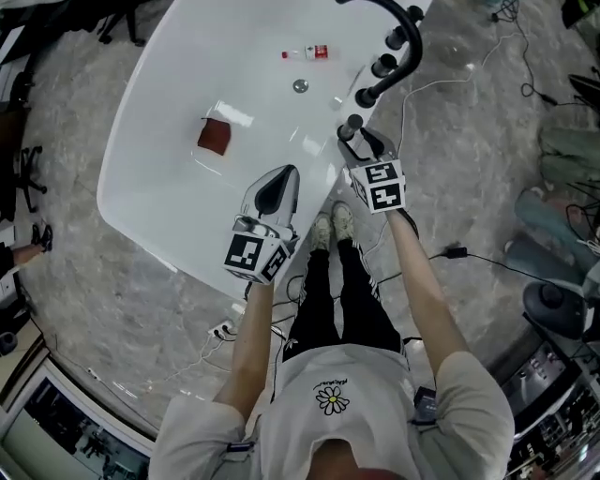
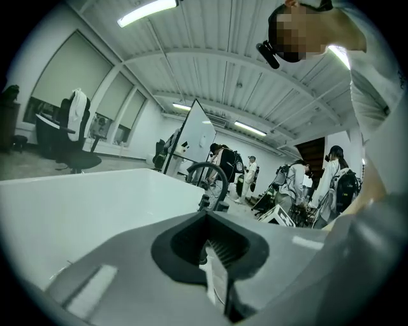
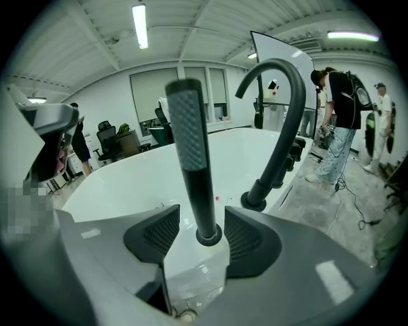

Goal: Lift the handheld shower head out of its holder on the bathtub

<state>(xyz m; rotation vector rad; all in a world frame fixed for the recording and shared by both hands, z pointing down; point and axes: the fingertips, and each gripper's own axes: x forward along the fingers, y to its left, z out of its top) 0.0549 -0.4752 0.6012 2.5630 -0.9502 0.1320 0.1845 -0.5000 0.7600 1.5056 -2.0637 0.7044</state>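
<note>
Here, shower head (image 3: 194,159) upright — right claw (image 3: 199,233) astride

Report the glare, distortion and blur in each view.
Head view: sharp, with soft glare patches on the white bathtub beside the red cloth. Left gripper view: fisheye with black corners, a ceiling light blown out, the closed left tongs slightly soft up close, a mosaic patch at the top. Right gripper view: same fisheye; the shower head is crisp between the open right tongs.
</note>
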